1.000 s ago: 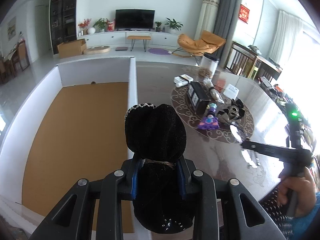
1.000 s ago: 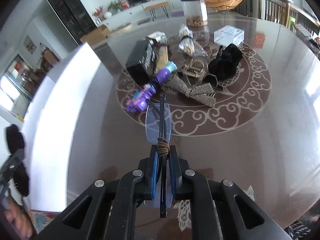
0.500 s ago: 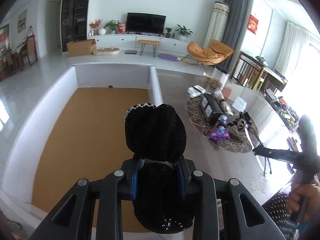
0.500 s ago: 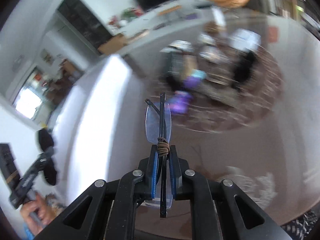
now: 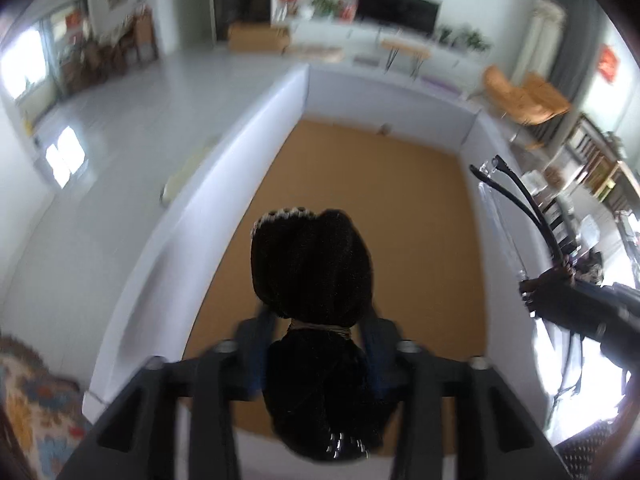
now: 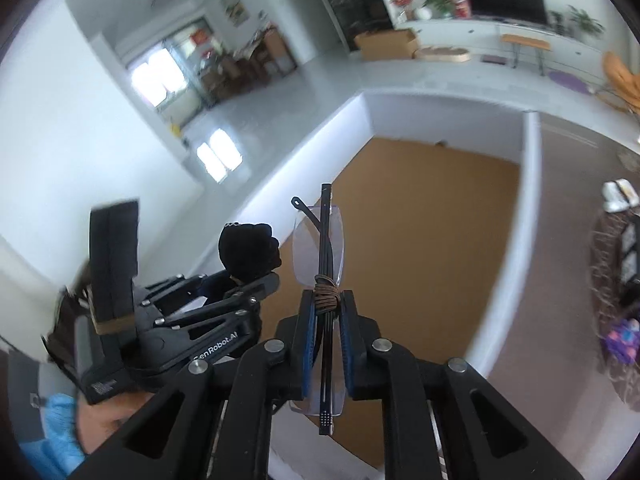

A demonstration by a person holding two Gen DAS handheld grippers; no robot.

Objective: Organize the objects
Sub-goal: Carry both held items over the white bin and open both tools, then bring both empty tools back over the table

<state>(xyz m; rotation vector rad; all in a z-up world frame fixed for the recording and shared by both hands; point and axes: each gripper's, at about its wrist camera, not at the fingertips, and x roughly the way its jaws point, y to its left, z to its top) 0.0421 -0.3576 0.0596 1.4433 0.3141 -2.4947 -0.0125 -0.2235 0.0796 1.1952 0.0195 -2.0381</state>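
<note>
Right now I have both grippers over the white-walled box [image 5: 192, 216], whose brown floor looks bare, so as I judge it nothing has been sorted yet. My left gripper [image 5: 316, 344] is letting its jaws spread; the black velvet hair bow [image 5: 312, 272] sits between the blue pads [image 5: 258, 344], and I can see gaps at either side of its wrapped waist, so it seems about to drop. My right gripper [image 6: 326, 332], in from 3 o'clock in the left view, is also widening its jaws around the folded rimless glasses [image 6: 320, 248] with a brown hair tie [image 6: 326, 300] wound round the temples; the pads [image 6: 308, 344] stand just clear of them. Over at 3 o'clock on the table [image 6: 560, 240], a purple toy [image 6: 622, 340] and other clutter wait, so most of the sorting is ahead.
</note>
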